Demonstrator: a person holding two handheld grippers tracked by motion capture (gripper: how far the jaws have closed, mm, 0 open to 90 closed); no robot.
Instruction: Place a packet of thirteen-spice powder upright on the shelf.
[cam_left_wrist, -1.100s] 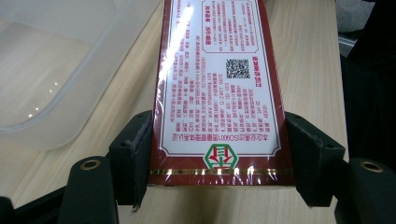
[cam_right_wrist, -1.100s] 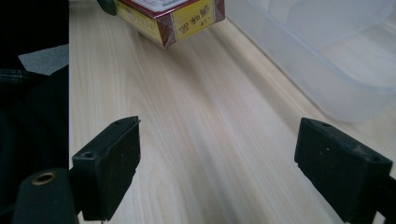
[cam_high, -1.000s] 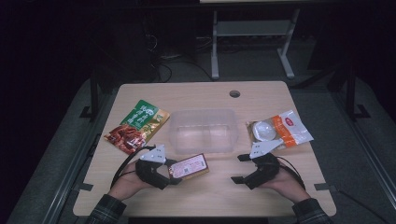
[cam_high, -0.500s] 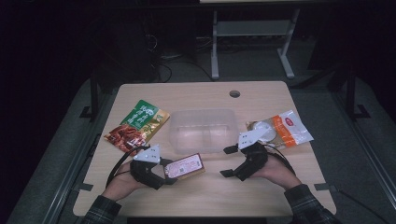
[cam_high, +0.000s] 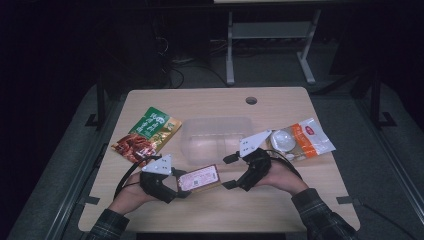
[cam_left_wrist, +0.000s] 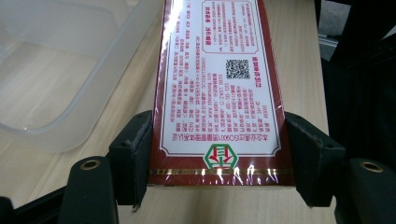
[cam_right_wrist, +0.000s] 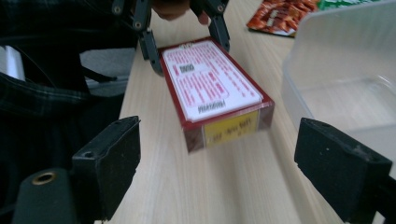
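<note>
The left tool clamps a flat red box by its near end, one jaw pressed to each long side, with the box lying on the wooden surface near the front edge. The right tool faces the box's free end with its jaws spread wide and nothing between them, clear of the box. Just behind the box sits a clear plastic container, open-topped, its front wall close to the box's far long side. A green-and-red snack pouch lies left of the container, and an orange-and-white packet lies to its right, just behind the right hand. A round cable hole marks the surface's far edge.
</note>
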